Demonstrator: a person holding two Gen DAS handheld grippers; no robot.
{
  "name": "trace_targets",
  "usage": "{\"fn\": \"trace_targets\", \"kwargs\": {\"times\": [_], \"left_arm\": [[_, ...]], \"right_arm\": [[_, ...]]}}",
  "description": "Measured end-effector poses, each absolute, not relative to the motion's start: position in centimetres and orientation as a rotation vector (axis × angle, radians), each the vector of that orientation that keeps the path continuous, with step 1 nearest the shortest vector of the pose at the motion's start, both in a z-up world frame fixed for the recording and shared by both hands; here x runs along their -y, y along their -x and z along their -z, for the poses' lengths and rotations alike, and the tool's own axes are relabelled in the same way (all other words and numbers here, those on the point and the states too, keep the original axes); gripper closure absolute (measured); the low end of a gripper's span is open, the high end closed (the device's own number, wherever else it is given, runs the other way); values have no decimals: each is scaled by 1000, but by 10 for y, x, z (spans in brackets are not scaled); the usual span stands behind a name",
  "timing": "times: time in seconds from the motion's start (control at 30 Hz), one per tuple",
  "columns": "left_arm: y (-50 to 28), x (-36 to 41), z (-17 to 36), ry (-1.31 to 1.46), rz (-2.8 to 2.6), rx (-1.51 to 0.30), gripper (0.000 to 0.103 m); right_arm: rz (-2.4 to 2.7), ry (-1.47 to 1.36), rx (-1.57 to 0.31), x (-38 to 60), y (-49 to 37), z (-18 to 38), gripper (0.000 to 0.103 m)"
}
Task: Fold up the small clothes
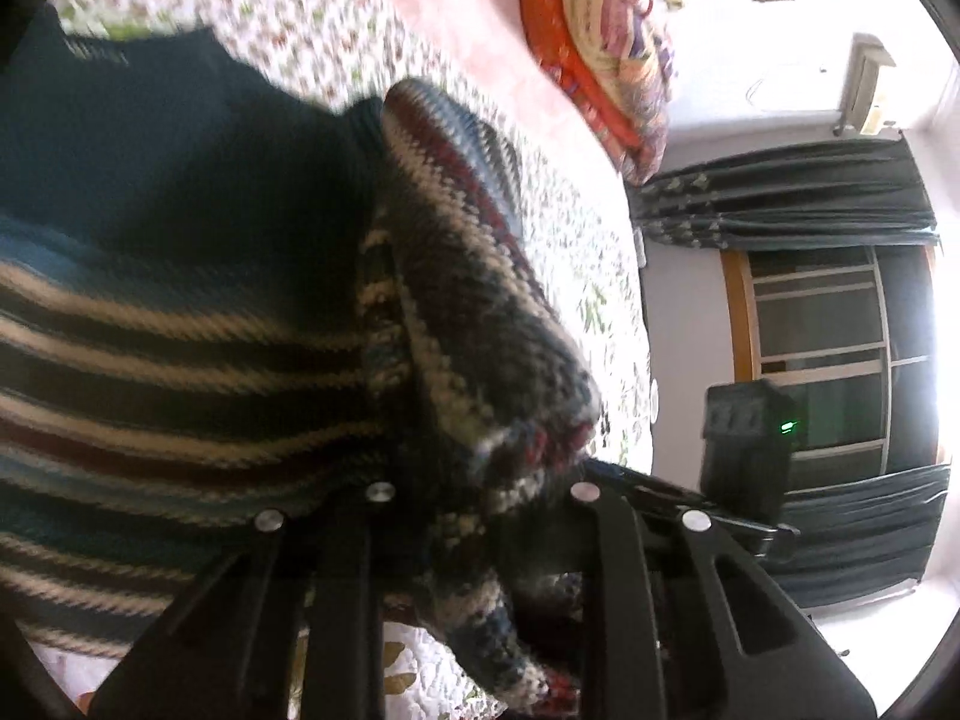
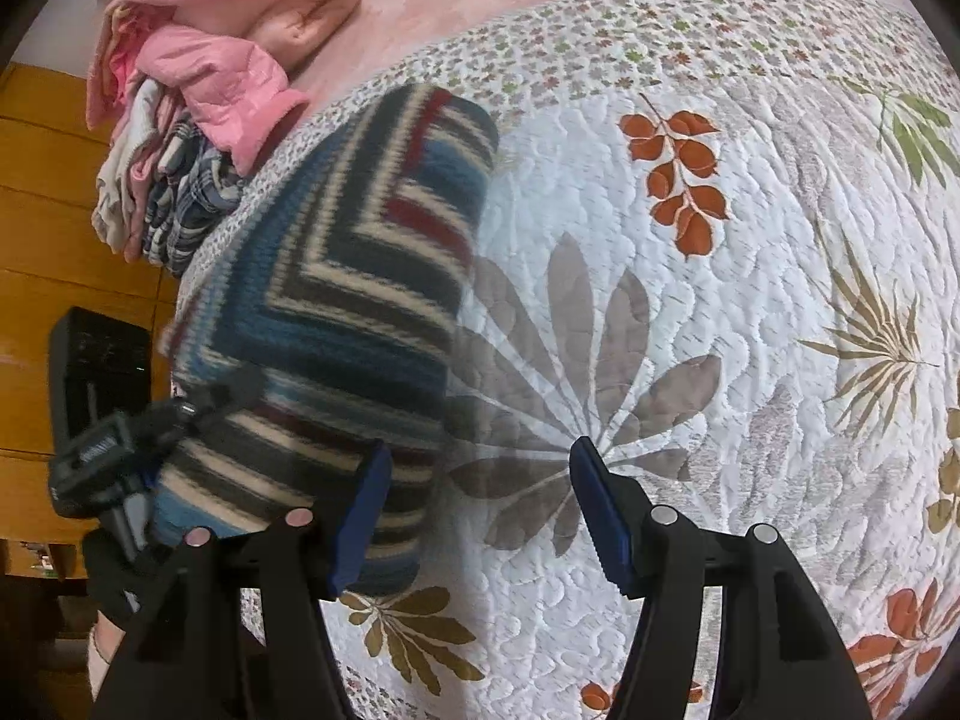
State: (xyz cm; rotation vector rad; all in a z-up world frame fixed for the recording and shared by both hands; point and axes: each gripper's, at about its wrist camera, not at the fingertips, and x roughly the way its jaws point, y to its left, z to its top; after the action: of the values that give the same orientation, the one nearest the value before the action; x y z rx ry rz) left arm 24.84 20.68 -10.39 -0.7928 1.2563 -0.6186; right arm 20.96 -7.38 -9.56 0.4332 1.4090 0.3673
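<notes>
A striped knit sweater (image 1: 198, 324) in dark blue, cream and maroon fills the left wrist view. A bunched fold of it (image 1: 480, 312) runs back between the fingers of my left gripper (image 1: 480, 498), which is shut on it. In the right wrist view the sweater (image 2: 360, 276) lies folded over on the quilt, its stripes meeting in a chevron, with the left gripper (image 2: 114, 456) at its near left edge. My right gripper (image 2: 480, 510) stands open just right of the sweater. Its left blue pad (image 2: 366, 510) overlaps the sweater's edge, and only quilt shows between the pads.
A white quilt with leaf prints (image 2: 720, 330) covers the bed. Pink and checked clothes (image 2: 198, 90) are piled at the far left, and folded orange and yellow blankets (image 1: 600, 54) lie at the head. Wooden panelling (image 2: 60, 210) and dark curtains (image 1: 780, 198) stand beyond the bed.
</notes>
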Motion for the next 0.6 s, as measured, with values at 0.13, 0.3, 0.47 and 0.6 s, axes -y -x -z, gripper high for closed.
{"fn": "trace_targets", "kwargs": {"times": [0.13, 0.3, 0.47, 0.6], "left_arm": [[-244, -246, 76, 760, 602, -1194, 83], [-232, -312, 72, 804, 537, -1146, 83], [-220, -373, 83, 847, 476, -1128, 83], [-211, -410, 85, 881, 437, -1106, 83]], "right_arm": [[-402, -432, -1387, 61, -208, 90, 41], [-464, -443, -1371, 37, -204, 88, 41], [-525, -424, -1364, 6, -197, 88, 39], [-565, -413, -1377, -19, -191, 93, 36]]}}
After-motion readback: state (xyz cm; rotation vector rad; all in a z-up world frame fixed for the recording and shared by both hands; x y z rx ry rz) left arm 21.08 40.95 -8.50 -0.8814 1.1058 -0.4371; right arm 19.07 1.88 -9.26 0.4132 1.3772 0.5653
